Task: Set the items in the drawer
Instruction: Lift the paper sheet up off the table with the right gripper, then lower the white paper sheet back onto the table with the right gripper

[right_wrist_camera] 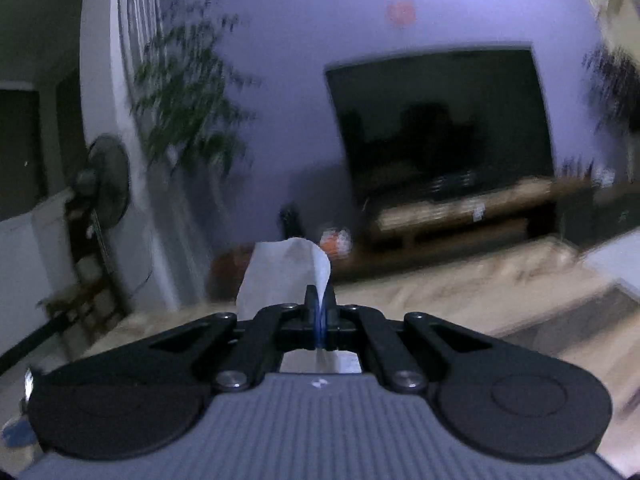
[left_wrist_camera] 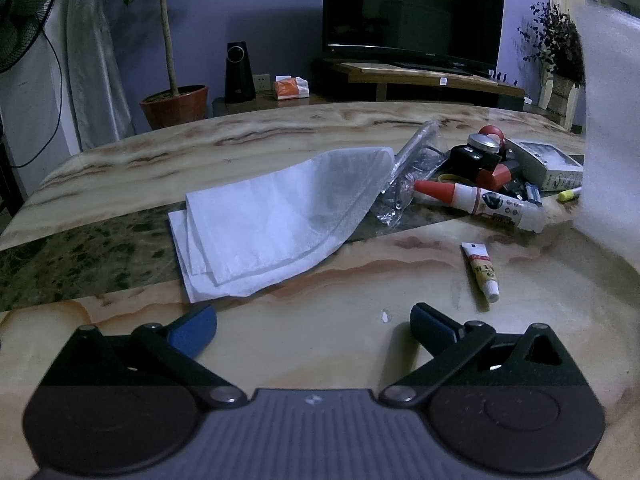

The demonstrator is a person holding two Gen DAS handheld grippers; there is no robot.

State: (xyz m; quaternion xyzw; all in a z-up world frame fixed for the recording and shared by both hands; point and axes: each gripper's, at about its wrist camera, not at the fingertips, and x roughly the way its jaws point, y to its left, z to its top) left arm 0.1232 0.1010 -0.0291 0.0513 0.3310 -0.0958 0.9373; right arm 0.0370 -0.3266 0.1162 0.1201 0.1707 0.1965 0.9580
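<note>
My left gripper (left_wrist_camera: pixel 314 326) hovers open over the marble table (left_wrist_camera: pixel 280 344), nothing between its blue pads. Ahead of it lies a folded white foam sheet (left_wrist_camera: pixel 280 216). To the right lie a small yellow tube (left_wrist_camera: pixel 482 270), a white glue bottle with a red cap (left_wrist_camera: pixel 480 200), a clear plastic wrapper (left_wrist_camera: pixel 408 168) and a pile of small items (left_wrist_camera: pixel 492 160). In the blurred right wrist view my right gripper (right_wrist_camera: pixel 320 304) is shut on a white foam sheet (right_wrist_camera: pixel 280 276), lifted above the table. That sheet also hangs at the right edge (left_wrist_camera: pixel 608 140) of the left wrist view.
A grey box (left_wrist_camera: pixel 548 164) and a yellow marker (left_wrist_camera: pixel 570 193) lie at the far right of the table. Beyond stand a TV (left_wrist_camera: pixel 412 12) on a low stand, a potted plant (left_wrist_camera: pixel 176 104), a speaker (left_wrist_camera: pixel 239 72) and a fan (left_wrist_camera: pixel 24 12).
</note>
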